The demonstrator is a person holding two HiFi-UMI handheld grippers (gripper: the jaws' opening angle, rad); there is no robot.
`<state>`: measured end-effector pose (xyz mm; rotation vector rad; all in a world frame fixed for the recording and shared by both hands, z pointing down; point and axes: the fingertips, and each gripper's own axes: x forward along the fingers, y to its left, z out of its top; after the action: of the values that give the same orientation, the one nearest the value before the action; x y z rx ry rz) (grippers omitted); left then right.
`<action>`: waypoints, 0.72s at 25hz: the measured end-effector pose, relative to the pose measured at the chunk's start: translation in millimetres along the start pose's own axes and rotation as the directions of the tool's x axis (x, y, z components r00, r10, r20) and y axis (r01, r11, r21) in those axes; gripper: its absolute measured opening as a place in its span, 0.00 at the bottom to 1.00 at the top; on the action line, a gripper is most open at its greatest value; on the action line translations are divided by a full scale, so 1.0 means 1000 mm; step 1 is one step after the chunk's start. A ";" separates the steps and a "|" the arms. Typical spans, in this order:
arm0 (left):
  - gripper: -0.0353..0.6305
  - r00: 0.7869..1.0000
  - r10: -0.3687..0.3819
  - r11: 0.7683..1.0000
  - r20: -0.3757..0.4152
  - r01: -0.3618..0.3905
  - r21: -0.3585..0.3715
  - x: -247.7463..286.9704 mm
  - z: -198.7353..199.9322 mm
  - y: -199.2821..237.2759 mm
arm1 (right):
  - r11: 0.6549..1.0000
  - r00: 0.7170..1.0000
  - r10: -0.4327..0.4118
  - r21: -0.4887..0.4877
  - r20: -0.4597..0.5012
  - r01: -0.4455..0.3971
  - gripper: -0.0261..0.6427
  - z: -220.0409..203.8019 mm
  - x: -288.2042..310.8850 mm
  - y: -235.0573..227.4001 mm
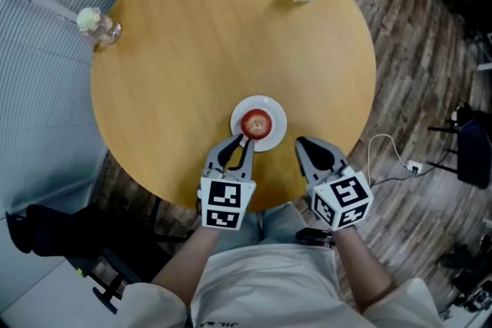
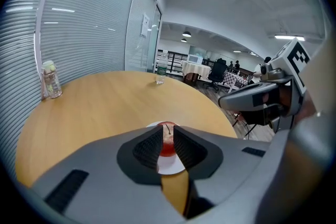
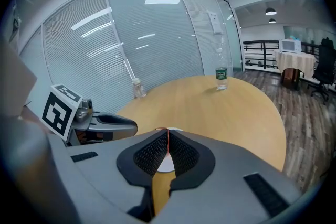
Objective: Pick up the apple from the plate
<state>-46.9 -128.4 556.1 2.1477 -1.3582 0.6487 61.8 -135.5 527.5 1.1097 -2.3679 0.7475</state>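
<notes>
Red apple (image 1: pixel 256 122) on a white plate (image 1: pixel 244 106) near the table's (image 1: pixel 215 34) near edge. Left gripper (image 1: pixel 241 140), jaws a crack apart and empty, sits just short of it. Right gripper (image 1: pixel 300 142), closed and empty, is beside the plate.

A white short-sleeved T-shirt (image 1: pixel 269 288) is seen, with pale grey trousers (image 1: pixel 278 223) below it. The left gripper (image 1: pixel 243 138) and the right gripper (image 1: pixel 301 142) are both built as smooth grey shells, their fingers (image 2: pixel 147 147) lined with black ribbed pads; a white cube (image 1: pixel 227 203) printed with black square markers is carried on each
</notes>
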 end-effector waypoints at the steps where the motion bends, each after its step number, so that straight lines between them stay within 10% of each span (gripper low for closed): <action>1: 0.16 1.000 -0.004 1.000 -0.006 0.004 0.001 0.003 -0.001 0.000 | 1.000 1.000 0.001 0.001 -0.002 -0.001 0.09 0.000 0.001 -0.001; 18: 0.61 0.992 -0.053 0.998 -0.118 0.055 0.008 0.051 -0.028 -0.005 | 1.000 0.999 0.017 0.015 -0.046 -0.016 0.09 -0.008 0.011 -0.010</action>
<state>-25.6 -142.5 608.8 2.1116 -1.2331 0.7504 64.0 -142.1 543.0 1.0689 -2.3392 0.7887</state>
